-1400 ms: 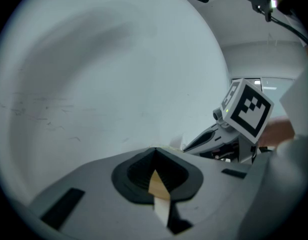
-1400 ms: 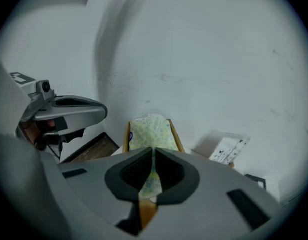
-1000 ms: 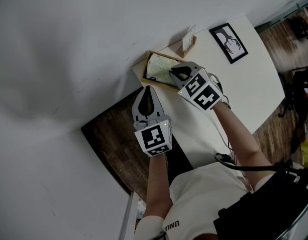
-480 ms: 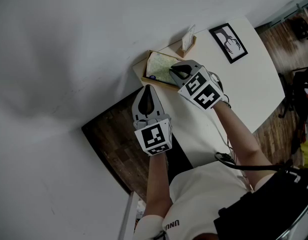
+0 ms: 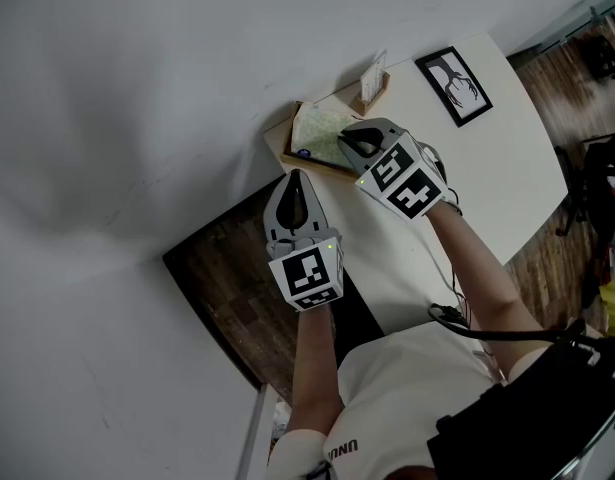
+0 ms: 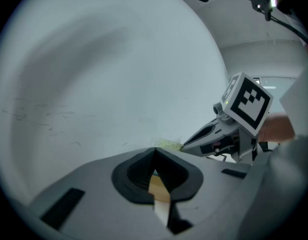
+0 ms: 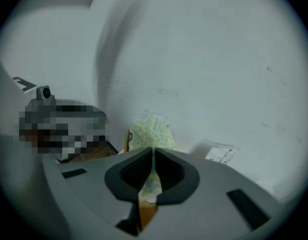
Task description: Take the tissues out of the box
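A shallow wooden box [image 5: 287,148] stands on the white table [image 5: 487,168] against the wall, with a green-patterned tissue pack [image 5: 322,133] in it. My right gripper [image 5: 353,148] is over the box, shut on the pack's wrapper. In the right gripper view the pack [image 7: 149,131] rises ahead of the closed jaws [image 7: 152,170]. My left gripper [image 5: 295,176] rests with its tip at the box's near edge, jaws shut [image 6: 155,156]. Tan wood shows in the gap behind them; I cannot tell whether they pinch the box wall.
A small card holder [image 5: 372,80] stands by the wall beyond the box, and a black-framed picture [image 5: 454,85] lies farther right on the table. Dark wooden floor [image 5: 227,278] shows left of the table edge. The white wall is close behind the box.
The right gripper and the tissue pack have edged very slightly toward the wall. The left gripper has stayed where it was.
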A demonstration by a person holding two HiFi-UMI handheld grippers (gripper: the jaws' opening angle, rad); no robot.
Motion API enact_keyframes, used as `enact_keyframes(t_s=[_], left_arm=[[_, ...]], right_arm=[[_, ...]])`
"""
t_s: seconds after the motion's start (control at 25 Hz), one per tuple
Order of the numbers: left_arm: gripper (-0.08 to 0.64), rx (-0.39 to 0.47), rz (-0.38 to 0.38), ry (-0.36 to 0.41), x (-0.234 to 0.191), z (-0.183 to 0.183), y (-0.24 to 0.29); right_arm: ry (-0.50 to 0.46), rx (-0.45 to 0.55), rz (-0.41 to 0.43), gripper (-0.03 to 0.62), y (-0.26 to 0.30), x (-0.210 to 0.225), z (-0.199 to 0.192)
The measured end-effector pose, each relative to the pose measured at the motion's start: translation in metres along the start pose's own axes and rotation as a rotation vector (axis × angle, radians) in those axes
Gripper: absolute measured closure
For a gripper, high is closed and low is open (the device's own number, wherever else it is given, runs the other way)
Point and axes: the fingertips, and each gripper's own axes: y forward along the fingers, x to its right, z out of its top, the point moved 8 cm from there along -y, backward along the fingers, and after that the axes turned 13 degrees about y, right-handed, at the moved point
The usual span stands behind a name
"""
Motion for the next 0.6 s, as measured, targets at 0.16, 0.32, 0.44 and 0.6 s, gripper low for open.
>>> enact_keyframes(t_s=[0.16,0.32,0.44,0.6], left_arm=[[0.548,-0.002,-0.006,0.0,0.001,0.002,0.0],[0.548,0.002,-0.004,0.008,0.002,0.003,0.0],[0.548,0.002,-0.009,0.004,0.004,0.006,-0.001],[0.548,0.014,0.005,0.017,0.003,0.006,-0.003]], right_arm=[[-0.006,0.007,-0.003,0.56,-0.003,0.001,0.001],[-0.012,0.006,-0.011,0.56,-0.006,0.002,0.001],[-0.018,0.016,-0.008,0.56,-0.009,0.001,0.002],[-0.023,0.024,-0.009,0.56,-0.013,0.0,0.003]])
